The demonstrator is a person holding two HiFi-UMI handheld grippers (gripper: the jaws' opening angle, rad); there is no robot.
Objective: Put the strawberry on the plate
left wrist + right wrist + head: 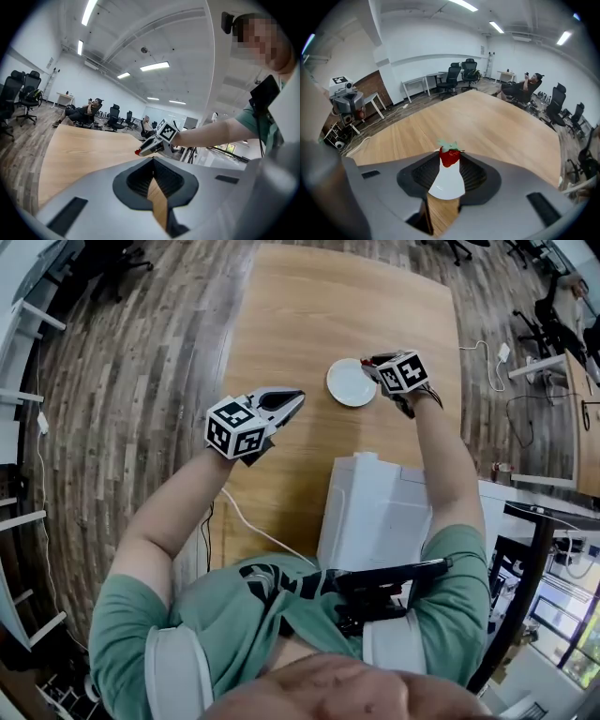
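Note:
A red strawberry with a green top sits pinched between the tips of my right gripper, which is shut on it. Directly below, the white plate shows through the gap between the jaws. In the head view the plate lies on the wooden table, and the right gripper hovers at its right rim. My left gripper is held above the table to the left of the plate, shut and empty. From the left gripper view the strawberry shows at the right gripper's tip.
A white box stands on the table's near right part, just below the plate. A white cable runs across the near left of the table. Office chairs and desks stand on the wood floor around the table.

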